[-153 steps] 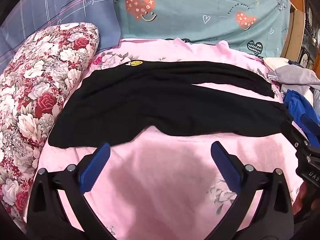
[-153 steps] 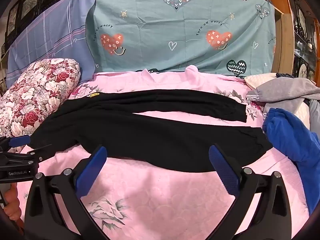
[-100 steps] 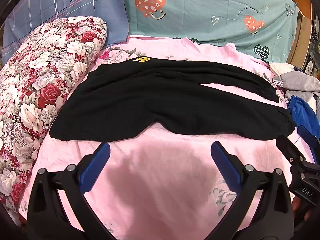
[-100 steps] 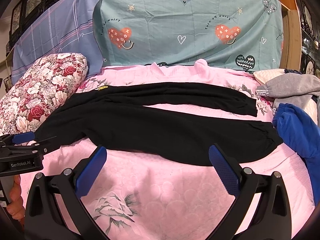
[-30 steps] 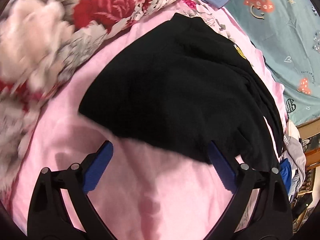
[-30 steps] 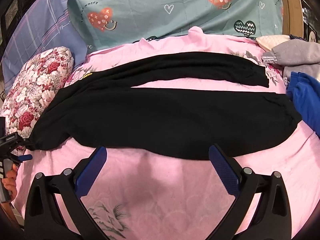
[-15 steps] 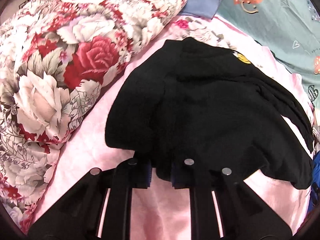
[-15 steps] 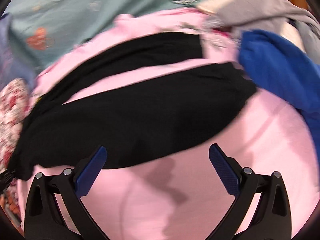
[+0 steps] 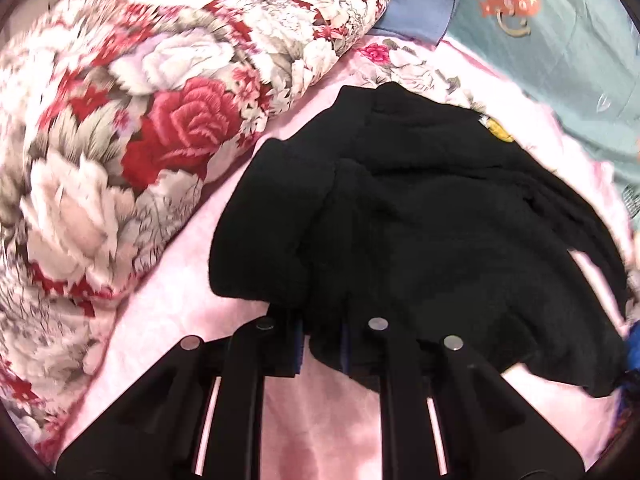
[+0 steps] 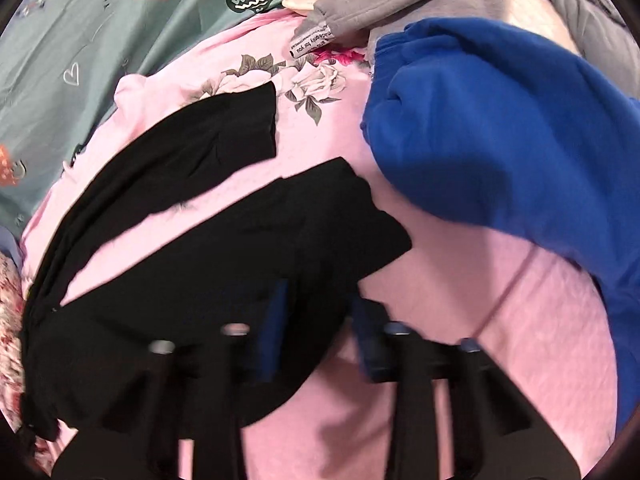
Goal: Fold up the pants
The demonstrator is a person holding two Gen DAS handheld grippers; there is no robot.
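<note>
Beside blue garment (image 10: 500, 136), pants' (image 10: 224, 264) cuffs.

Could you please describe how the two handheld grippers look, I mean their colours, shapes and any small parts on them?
The left gripper has matte black plastic jaws built from flat angular bars with narrow slots between them. Small round silver pins sit on the bars, and blue pads line the inner faces. The right gripper looks the same, black with blue pads and silver pins, though it is blurred. No cables, markings, hands or sleeves show.
</note>
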